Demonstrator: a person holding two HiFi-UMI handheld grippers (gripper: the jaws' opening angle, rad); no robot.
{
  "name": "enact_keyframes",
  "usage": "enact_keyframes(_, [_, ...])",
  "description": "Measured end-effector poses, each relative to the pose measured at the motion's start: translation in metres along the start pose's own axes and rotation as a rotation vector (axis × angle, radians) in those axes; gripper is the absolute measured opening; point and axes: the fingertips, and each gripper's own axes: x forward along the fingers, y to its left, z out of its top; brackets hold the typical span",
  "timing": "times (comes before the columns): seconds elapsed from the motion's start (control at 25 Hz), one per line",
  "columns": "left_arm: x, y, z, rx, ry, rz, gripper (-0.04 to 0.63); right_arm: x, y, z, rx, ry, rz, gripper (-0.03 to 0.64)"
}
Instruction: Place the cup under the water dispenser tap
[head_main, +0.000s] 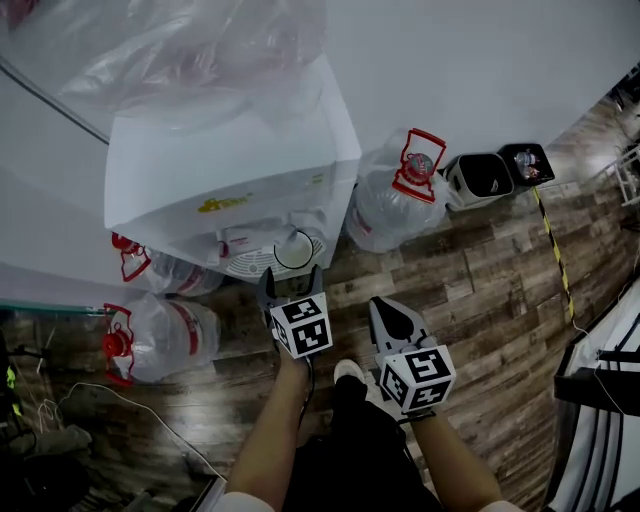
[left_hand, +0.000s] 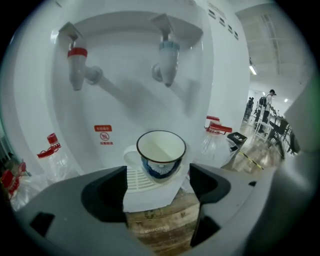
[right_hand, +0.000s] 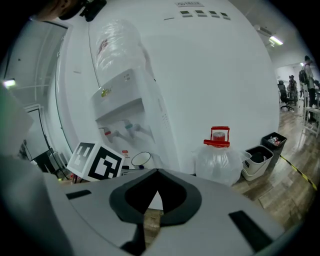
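A white enamel cup (left_hand: 160, 152) with a dark rim and blue pattern stands on the white drip tray (left_hand: 136, 181) of the water dispenser (head_main: 230, 165), roughly below the blue tap (left_hand: 167, 56). The red tap (left_hand: 77, 64) is to its left. My left gripper (left_hand: 157, 189) is open just short of the cup, jaws apart and empty. From the head view the cup (head_main: 294, 248) sits just beyond the left gripper (head_main: 291, 280). My right gripper (head_main: 383, 306) hangs back to the right, shut on nothing. The right gripper view shows the cup (right_hand: 141, 159) past the right gripper (right_hand: 156, 192).
A large water bottle with a red handle (head_main: 395, 200) stands right of the dispenser. Two more bottles (head_main: 160, 335) lie on the wood floor to its left. Two small bins (head_main: 480, 175) sit by the wall, next to yellow-black floor tape (head_main: 555, 250).
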Motion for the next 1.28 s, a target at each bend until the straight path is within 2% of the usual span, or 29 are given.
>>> enact_keyframes(0.28, [-0.096,0.009,0.024,0.022,0.001,-0.047,0.420,-0.055,0.043,0.035,0.007,-0.001,-0.004,0.021])
enact_keyframes(0.68, [-0.274,0.038,0.074,0.010,-0.050,-0.100,0.410,-0.156,0.141,0.092,0.001,-0.069,-0.005,0.021])
enact_keyframes(0.96, [-0.425,0.056,0.099,0.013,-0.095,-0.147,0.336,-0.254,0.222,0.147,-0.038,-0.141,0.017,0.021])
enact_keyframes(1.12, [-0.510,0.055,0.122,0.034,-0.147,-0.199,0.275,-0.310,0.255,0.163,-0.052,-0.153,0.036,0.021])
enact_keyframes(1.28, [-0.576,0.051,0.132,0.047,-0.191,-0.237,0.243,-0.360,0.282,0.172,-0.096,-0.162,0.045,0.021])
